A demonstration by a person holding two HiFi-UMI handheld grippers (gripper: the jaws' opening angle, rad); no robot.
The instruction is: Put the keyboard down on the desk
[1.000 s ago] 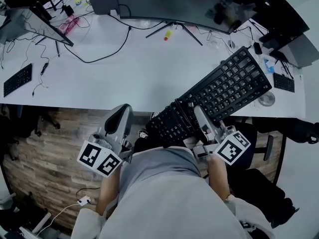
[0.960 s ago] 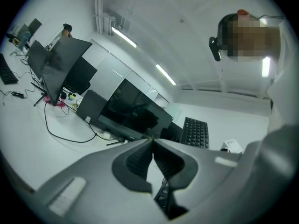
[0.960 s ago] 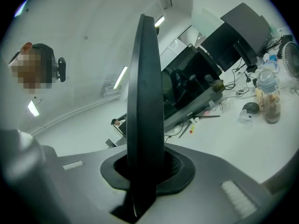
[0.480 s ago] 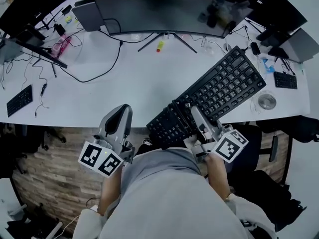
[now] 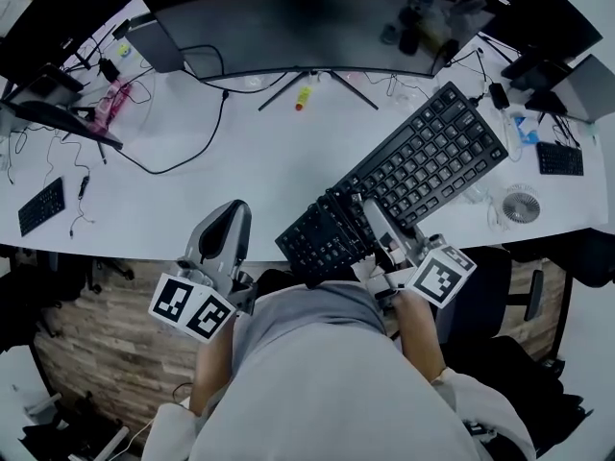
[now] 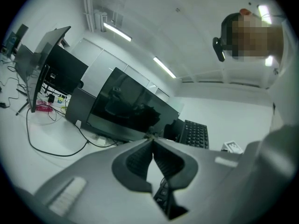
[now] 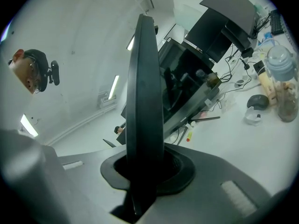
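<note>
1. The left gripper [image 5: 229, 217] hangs at the front edge of the white desk [image 5: 269, 176]. In the left gripper view its jaws meet at the tips with nothing between them [image 6: 152, 141].
2. Straight ahead of both grippers stands a wide curved monitor [image 5: 307, 17] on splayed stand legs [image 5: 319, 70]. A small yellow item [image 5: 302, 97] lies beside those legs.
3. Ahead and to the left of the left gripper a black cable [image 5: 178, 171] loops across the desk. Farther left lie thin tangled wires and a small black keyboard [image 5: 40, 206].
4. To the right of the right gripper [image 5: 370, 214] a small round fan [image 5: 521, 206] sits near the desk's front edge, and beyond it lies another dark keyboard [image 5: 559, 158]. The right gripper view also shows a clear bottle [image 7: 282, 78] standing on the desk to that side.
5. The right gripper is clamped on the keyboard [image 5: 423, 166]. In its own view the keyboard shows as a dark slab seen edge-on [image 7: 145, 101], and both jaws press against it [image 7: 147, 171].
6. The keyboard is black and full-size, with its rows of dark keys facing up. It runs diagonally from just left of the right gripper's tips to far ahead on the right.
7. Its near end juts past the desk's front edge above the person's lap, and the far end lies over the desk close to the fan. I cannot tell whether the underside touches the desk.
</note>
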